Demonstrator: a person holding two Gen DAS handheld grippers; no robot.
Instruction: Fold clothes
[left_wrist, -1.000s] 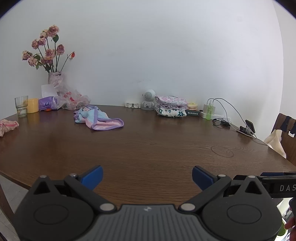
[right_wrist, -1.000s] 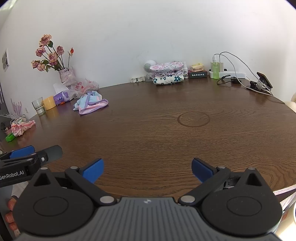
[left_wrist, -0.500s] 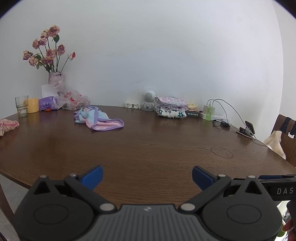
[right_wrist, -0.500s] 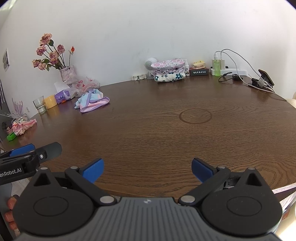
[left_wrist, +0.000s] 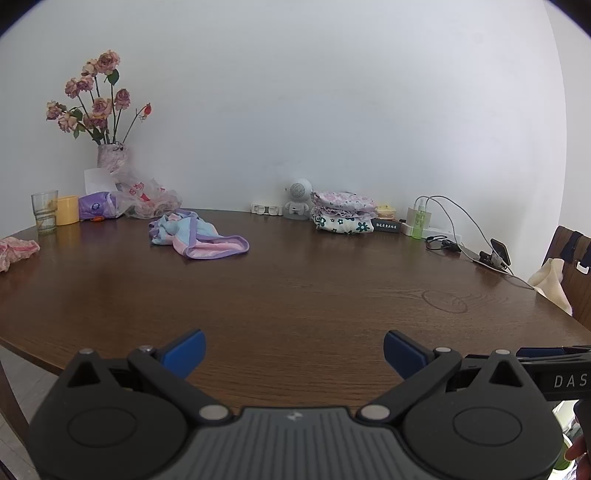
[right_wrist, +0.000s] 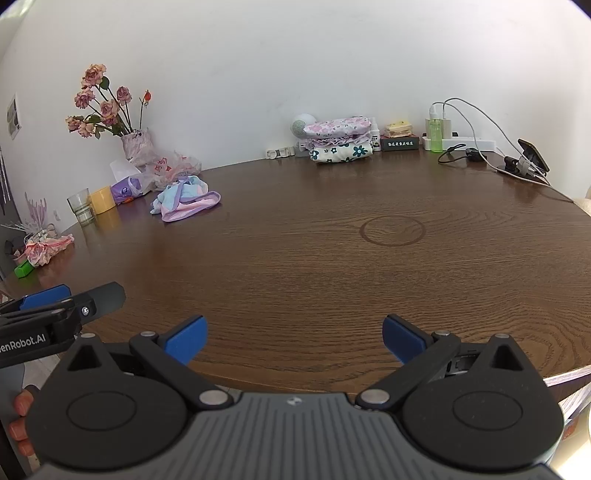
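Item: my left claw (left_wrist: 293, 349) and right claw (right_wrist: 293, 334) gape empty at near table (right_wrist: 332, 280) edge; folded stack (right_wrist: 340, 142) far, crumpled pastel garment (left_wrist: 195, 236) far-left unfolded.

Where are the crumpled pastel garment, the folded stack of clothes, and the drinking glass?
crumpled pastel garment (left_wrist: 195, 236): left wrist view, on its pink and purple middle.
folded stack of clothes (right_wrist: 340, 142): right wrist view, on the stack's front.
drinking glass (left_wrist: 45, 212): left wrist view, on its side wall.
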